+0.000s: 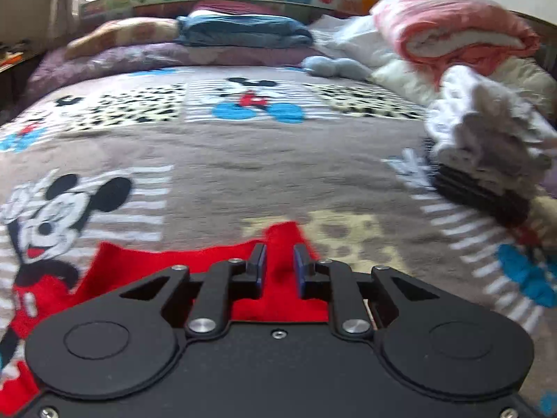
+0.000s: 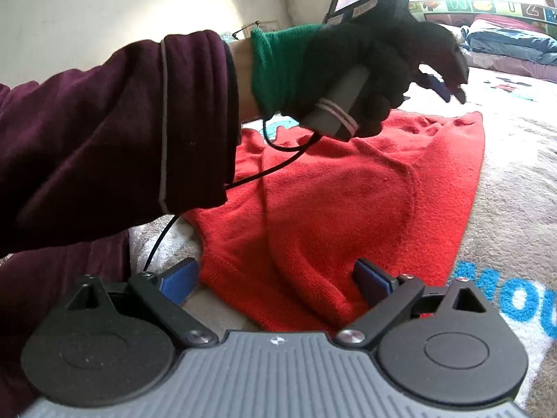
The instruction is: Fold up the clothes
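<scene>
- The red knit sweater point(image 2: 348, 202) lies spread on a cartoon-mouse bedspread point(image 1: 243, 160), its nearer part rumpled into soft ridges.
- The left gripper point(image 1: 279, 261) has its blue-padded fingers point(image 1: 260, 261) drawn close on a raised fold of the sweater's edge, pinching the cloth between them.
- The right gripper point(image 2: 275, 278) stands with its jaws spread wide; the bunched near hem of the sweater sits between them, the right pad point(image 2: 370, 278) against the cloth and the left pad clear of it.
- In the right wrist view a gloved hand point(image 2: 376, 69), black with a green cuff, grips a grey handle point(image 2: 336, 104) above the sweater; a maroon sleeve point(image 2: 115, 132) and a thin black cable point(image 2: 163, 237) trail from it.
- Folded clothes point(image 1: 487, 132) are stacked at the bedspread's right side, well apart from the sweater.
- A pink blanket roll point(image 1: 452, 31) and blue folded bedding point(image 1: 243, 31) lie at the far end.
</scene>
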Action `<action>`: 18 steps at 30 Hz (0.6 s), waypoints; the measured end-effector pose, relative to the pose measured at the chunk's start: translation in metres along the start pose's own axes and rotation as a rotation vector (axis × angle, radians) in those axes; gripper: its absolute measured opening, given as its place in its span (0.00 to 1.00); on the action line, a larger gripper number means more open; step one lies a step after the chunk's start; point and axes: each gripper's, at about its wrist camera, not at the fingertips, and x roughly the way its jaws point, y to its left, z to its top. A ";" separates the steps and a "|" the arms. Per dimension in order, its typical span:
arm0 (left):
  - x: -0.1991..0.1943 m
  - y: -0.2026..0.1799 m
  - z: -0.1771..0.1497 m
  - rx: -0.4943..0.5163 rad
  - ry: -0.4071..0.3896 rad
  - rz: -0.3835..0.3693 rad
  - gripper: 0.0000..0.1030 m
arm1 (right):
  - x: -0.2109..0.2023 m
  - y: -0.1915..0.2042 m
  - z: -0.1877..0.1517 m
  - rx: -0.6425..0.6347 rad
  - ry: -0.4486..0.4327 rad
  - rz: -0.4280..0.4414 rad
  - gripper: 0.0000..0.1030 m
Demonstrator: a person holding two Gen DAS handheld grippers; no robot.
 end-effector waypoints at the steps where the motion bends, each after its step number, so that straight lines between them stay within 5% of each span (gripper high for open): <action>1: 0.004 -0.003 0.000 0.009 0.012 -0.004 0.15 | 0.000 0.000 0.000 0.001 0.000 0.001 0.93; 8: 0.048 0.002 0.003 -0.032 0.144 0.031 0.14 | 0.003 -0.001 -0.003 0.004 0.004 0.013 0.97; 18: -0.057 0.026 -0.015 -0.102 0.017 0.083 0.19 | 0.003 0.004 -0.002 0.001 -0.009 -0.005 0.97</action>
